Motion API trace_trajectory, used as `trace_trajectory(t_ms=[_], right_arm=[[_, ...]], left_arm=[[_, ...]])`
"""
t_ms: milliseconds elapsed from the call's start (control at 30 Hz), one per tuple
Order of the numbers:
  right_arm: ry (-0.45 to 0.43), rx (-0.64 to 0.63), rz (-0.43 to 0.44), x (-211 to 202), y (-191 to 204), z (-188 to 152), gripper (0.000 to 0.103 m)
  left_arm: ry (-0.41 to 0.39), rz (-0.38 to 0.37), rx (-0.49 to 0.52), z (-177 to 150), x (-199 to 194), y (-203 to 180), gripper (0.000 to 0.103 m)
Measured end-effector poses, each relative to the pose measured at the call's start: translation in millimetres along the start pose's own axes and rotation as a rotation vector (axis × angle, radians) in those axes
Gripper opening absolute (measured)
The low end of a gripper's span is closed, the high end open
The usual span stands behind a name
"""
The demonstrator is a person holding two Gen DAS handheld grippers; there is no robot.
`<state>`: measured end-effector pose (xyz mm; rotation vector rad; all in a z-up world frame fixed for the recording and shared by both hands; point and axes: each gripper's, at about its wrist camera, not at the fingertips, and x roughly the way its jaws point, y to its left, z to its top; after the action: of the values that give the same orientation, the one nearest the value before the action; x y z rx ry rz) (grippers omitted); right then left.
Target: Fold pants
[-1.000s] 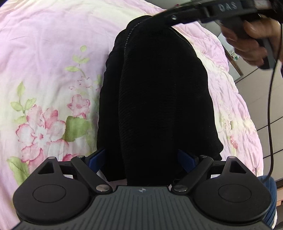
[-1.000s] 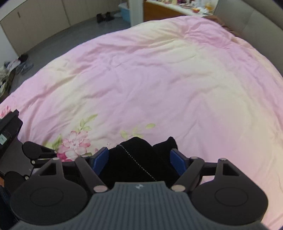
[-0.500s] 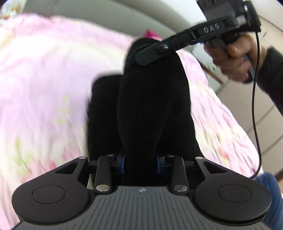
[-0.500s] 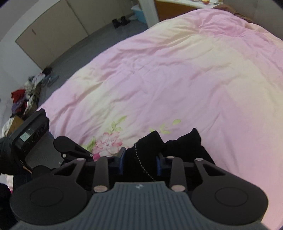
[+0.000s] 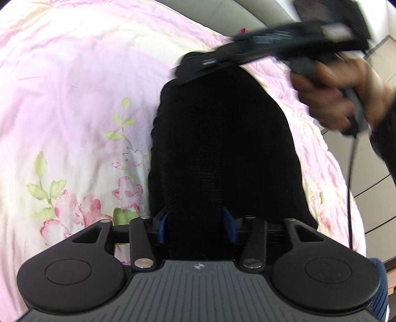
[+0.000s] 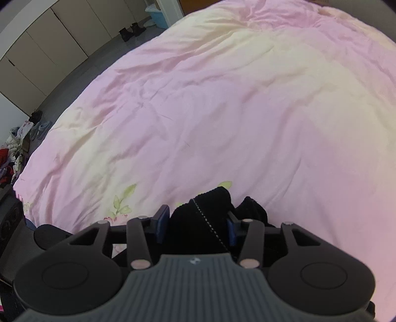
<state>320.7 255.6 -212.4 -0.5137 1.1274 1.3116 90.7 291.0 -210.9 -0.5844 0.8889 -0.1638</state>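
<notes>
Black knit pants [image 5: 222, 138] hang stretched between my two grippers above a pink floral quilt [image 5: 74, 99]. My left gripper [image 5: 196, 226] is shut on the near end of the pants. The right gripper [image 5: 205, 67] shows blurred at the far end, held by a hand [image 5: 334, 99]. In the right wrist view my right gripper [image 6: 195, 226] is shut on a bunched end of the pants [image 6: 198, 218], which has a dotted white seam. The rest of the fabric is hidden under the grippers.
The quilt [image 6: 222, 111] covers the wide bed. Beyond the bed's far edge are cupboards [image 6: 44, 49], shoes [image 6: 131, 31], a blue tub [image 6: 158, 17] and a pile of clothes [image 6: 14, 151] on the floor. A cable [image 5: 350, 185] hangs from the right gripper.
Both grippers closed on the pants' ends and lifted them off the quilt. Since half a second ago the left view has tilted down and the right gripper has shifted right.
</notes>
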Motion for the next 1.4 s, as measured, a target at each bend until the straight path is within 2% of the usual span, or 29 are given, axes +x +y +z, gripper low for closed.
trace_trajectory(t_ms=[33,167,300,400,500,600,667,733,867,1000,1200,1400], right_arm=[[-0.043,0.006,-0.014,-13,1,-7,0.043],[-0.270,0.089,-0.092,-79,3,-58,0.046],[-0.425,0.254,-0.138,-117,8,-132,0.046],[-0.500,0.380,-0.209,-113,27,-185,0.046],[-0.544,0.468,-0.374,-91,53,-229,0.047],[-0.522,0.568,-0.427,-55,71,-265,0.053],[-0.564,0.597,-0.449,-45,87,-284,0.053],[-0.566,0.579,-0.446,-49,94,-291,0.053],[-0.573,0.597,-0.372,-70,86,-298,0.053],[-0.584,0.596,-0.348,-71,87,-309,0.053],[-0.611,0.558,-0.321,-77,94,-308,0.053],[-0.648,0.533,-0.348,-91,89,-302,0.053]], left_arm=[[0.000,0.003,0.013,-1,1,-2,0.069],[-0.015,0.063,0.080,-3,0,-12,0.074],[-0.011,0.062,0.050,-2,1,-8,0.074],[-0.014,0.086,0.051,-3,1,-12,0.074],[-0.023,0.119,0.065,-5,-1,-18,0.074],[-0.009,0.161,0.108,-7,2,-27,0.075],[-0.012,0.181,0.147,-9,-1,-34,0.075],[-0.024,0.218,0.172,-9,-6,-43,0.069],[-0.082,0.351,0.275,-7,-24,-74,0.066],[-0.121,0.433,0.334,0,-38,-100,0.062],[-0.175,0.430,0.360,17,-50,-127,0.062],[-0.186,0.412,0.398,35,-27,-142,0.062]])
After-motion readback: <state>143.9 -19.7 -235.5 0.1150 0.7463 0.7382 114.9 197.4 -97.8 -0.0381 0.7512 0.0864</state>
